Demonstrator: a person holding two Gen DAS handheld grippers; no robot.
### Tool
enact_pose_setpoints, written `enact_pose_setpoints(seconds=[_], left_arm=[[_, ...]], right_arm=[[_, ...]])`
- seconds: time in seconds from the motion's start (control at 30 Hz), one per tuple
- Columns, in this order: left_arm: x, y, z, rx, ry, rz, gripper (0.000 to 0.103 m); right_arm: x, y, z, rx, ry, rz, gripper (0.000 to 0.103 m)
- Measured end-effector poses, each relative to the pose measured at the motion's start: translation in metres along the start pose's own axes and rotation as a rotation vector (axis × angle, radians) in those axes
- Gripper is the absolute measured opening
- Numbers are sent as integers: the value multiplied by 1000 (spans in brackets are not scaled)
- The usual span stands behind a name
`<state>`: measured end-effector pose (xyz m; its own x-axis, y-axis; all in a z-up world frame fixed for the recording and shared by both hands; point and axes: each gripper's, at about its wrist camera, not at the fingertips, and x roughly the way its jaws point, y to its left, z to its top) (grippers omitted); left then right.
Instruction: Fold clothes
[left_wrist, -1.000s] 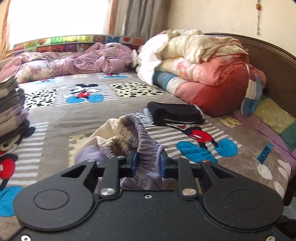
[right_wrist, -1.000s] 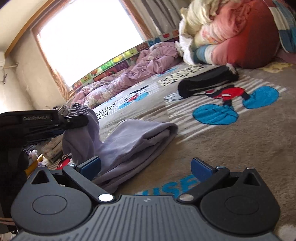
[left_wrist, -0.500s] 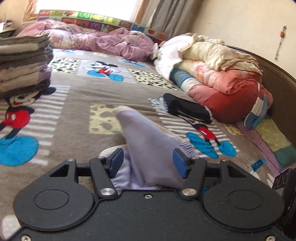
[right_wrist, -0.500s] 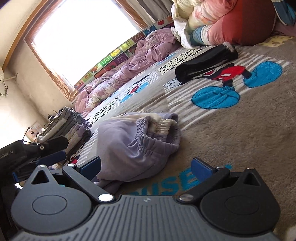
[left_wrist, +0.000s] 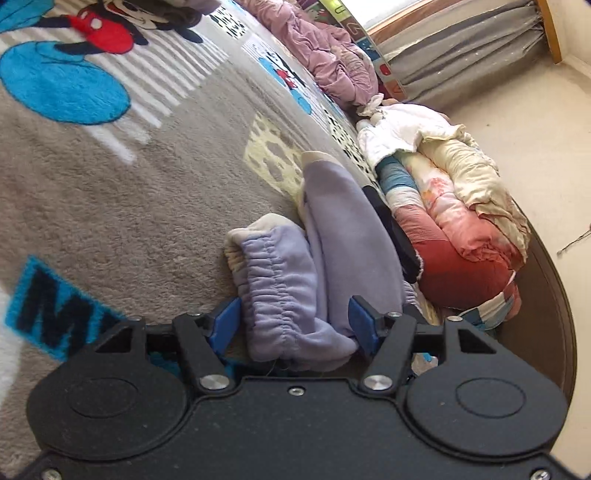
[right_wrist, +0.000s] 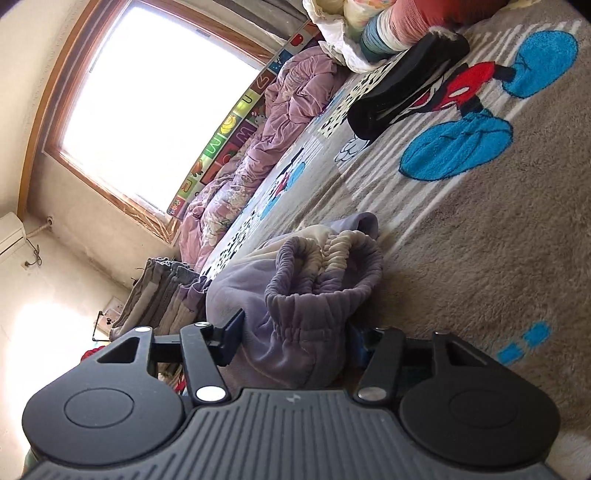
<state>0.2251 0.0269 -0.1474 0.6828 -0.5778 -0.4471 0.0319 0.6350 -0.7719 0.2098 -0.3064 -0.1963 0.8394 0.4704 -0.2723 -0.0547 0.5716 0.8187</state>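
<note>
Trousers (left_wrist: 317, 266) lie bunched on the bed (left_wrist: 110, 206), reaching straight ahead from both grippers; left gripper (left_wrist: 295, 325) and right gripper (right_wrist: 295, 339) fingers straddle the cloth, spread, unclenched.

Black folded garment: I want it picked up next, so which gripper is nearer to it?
Probably left. From the left gripper, the black folded garment lies just past the lavender pants it straddles; from the right gripper, a blanket stretch lies between.

Lavender trousers (left_wrist: 321, 258) seemingly between open fingers (left_wrist: 360, 323)
</note>
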Motion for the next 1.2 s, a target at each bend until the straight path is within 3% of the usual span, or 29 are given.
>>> enact_pose_setpoints(seconds=[0.03,0.2,0.43,0.63,0.73,0.93,1.03,1.2], left_arm=[[5,-1,0,-2,8,-21,39],[5,-3,0,70,-23,-10,22],[-60,14,42,34,-241,-47,21],[-130,65,77,-131,-450,-9,20],[-157,84,89,-188,-515,22,20],[-186,103,97,-219,-572,34,21],[-189,109,99,-233,-577,27,21],[-163,103,102,-183,-497,23,20]], right_arm=[[-1,3,1,-17,-2,10,39],[-13,19,8,-88,-31,55,29],[-49,35,26,-51,-142,108,25],[-64,52,43,-57,-185,125,24],[-66,59,56,-46,-199,137,23],[-68,74,94,-82,-229,124,21],[-63,72,113,-111,-216,69,21],[-39,60,141,-181,-174,-38,20]])
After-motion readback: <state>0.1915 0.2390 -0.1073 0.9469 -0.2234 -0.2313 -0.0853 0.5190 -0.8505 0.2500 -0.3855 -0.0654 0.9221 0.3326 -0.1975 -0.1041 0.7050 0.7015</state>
